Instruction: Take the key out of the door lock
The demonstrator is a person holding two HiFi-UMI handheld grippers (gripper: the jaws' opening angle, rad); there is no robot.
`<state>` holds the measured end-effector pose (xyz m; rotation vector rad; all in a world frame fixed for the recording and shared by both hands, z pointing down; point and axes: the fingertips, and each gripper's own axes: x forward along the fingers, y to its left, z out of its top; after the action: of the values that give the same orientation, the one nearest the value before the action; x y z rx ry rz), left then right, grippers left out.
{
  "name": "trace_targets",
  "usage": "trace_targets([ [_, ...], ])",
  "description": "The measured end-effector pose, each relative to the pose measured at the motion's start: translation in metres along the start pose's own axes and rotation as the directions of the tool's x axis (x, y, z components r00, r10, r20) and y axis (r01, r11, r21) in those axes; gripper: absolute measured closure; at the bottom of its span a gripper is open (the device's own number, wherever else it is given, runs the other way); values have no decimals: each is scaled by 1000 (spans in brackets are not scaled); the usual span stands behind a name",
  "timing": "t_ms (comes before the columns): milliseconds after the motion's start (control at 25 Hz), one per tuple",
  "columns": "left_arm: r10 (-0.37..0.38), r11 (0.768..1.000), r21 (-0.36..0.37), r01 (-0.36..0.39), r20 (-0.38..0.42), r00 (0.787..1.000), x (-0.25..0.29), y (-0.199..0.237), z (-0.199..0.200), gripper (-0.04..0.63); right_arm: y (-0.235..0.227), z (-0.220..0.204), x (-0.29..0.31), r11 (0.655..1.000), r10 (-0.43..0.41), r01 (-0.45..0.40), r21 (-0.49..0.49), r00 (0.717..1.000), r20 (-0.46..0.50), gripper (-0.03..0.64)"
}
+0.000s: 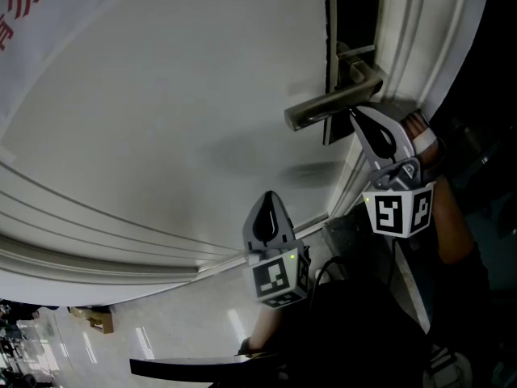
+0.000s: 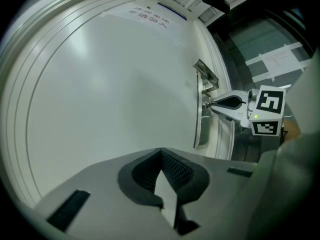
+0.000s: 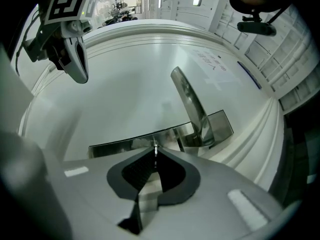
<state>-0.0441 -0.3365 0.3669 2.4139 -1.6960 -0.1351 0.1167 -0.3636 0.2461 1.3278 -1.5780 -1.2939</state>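
The metal lock plate [image 1: 352,23] sits at the white door's [image 1: 161,111] right edge, with a lever handle [image 1: 331,105] across it. My right gripper [image 1: 353,115] has its tips against the plate just below the handle. In the right gripper view its jaws are shut on a thin metal key [image 3: 155,148] that stands out of the lock plate [image 3: 125,145] beside the handle [image 3: 189,101]. My left gripper [image 1: 271,196] hangs lower and to the left, apart from the lock, close to the bare door, shut on nothing [image 2: 161,152]. The left gripper view shows the right gripper [image 2: 214,104] at the plate [image 2: 199,124].
Raised mouldings [image 1: 97,225] run across the door below the left gripper. The door frame [image 1: 436,47] lies right of the lock. A shiny floor [image 1: 161,330] shows at the bottom left. Red print [image 1: 24,14] marks the door's upper left.
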Motion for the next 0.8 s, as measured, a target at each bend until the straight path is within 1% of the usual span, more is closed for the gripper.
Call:
trace_targets([
  [120,4,1000,14,-4,-2,1000,0,1,-1,595,0,0,0,1000,6,-6,10,1000,-1,603],
  [200,-5,1000,8,5,1,1000,1,-1,2,595,0,0,0,1000,8,-8,-3,1000,-1,603],
  [360,8,1000,10,-8,5,1000,0,2,1,595,1,0,-1,998,18,-19,-57,1000,-5,603],
  [440,2,1000,11,-3,12,1000,1,1,2,595,1,0,0,996,23,-23,-86,1000,-5,603],
  [560,1,1000,15,-1,-4,1000,0,0,2,595,2,-1,-1,991,34,-35,-132,999,-10,604],
  [640,13,1000,1,-13,-13,1000,-1,1,2,595,3,-1,-1,986,42,-43,-162,999,-11,604],
  [800,-3,1000,15,3,8,1000,2,0,1,595,3,-1,-1,979,54,-56,-198,998,-15,604],
])
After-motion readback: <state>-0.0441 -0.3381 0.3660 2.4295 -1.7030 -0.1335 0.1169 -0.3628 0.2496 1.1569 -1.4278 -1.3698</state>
